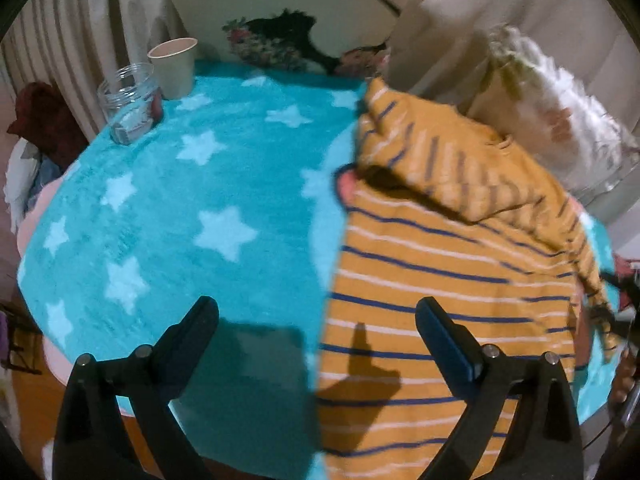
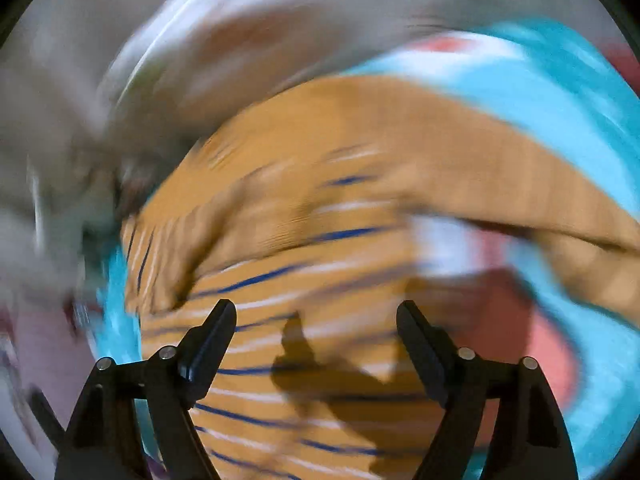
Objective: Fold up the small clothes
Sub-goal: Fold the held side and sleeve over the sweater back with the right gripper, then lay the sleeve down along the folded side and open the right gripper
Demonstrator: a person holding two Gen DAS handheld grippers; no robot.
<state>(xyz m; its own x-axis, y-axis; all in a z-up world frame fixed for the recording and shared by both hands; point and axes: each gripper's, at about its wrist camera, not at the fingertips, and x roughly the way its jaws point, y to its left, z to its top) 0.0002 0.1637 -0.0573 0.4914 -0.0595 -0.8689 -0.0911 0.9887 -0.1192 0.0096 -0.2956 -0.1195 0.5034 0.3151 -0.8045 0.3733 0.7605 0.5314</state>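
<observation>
Left tongs (image 1: 318,314) sit low in frame, jaws wide apart, empty, hovering over the seam where the shirt (image 1: 440,280) meets the blanket (image 1: 180,208). One finger (image 1: 200,320) is above blanket, the other above shirt; contact with the cloth can't be confirmed.

Shirt: mustard with navy and white stripes, lying on the right half of the counter, top part folded over itself toward the far right edge. Shadow of the tongs falls on its lower part.

Blanket is teal with pale stars and covers the counter. At the far left corner stand a clear jar (image 1: 128,104) and a beige cup (image 1: 174,66), just beside each other. Beyond them: curtain (image 1: 72,40) on the left, a floral cushion (image 1: 280,40) at the back, something white and fluffy at far right, too blurred to identify.

Right tongs (image 2: 316,320) also spread wide, gripping nothing, pointed down over the shirt (image 2: 320,240). That view is heavily motion-blurred; only orange stripes, teal blanket (image 2: 560,92) and a pinkish patch are readable.
</observation>
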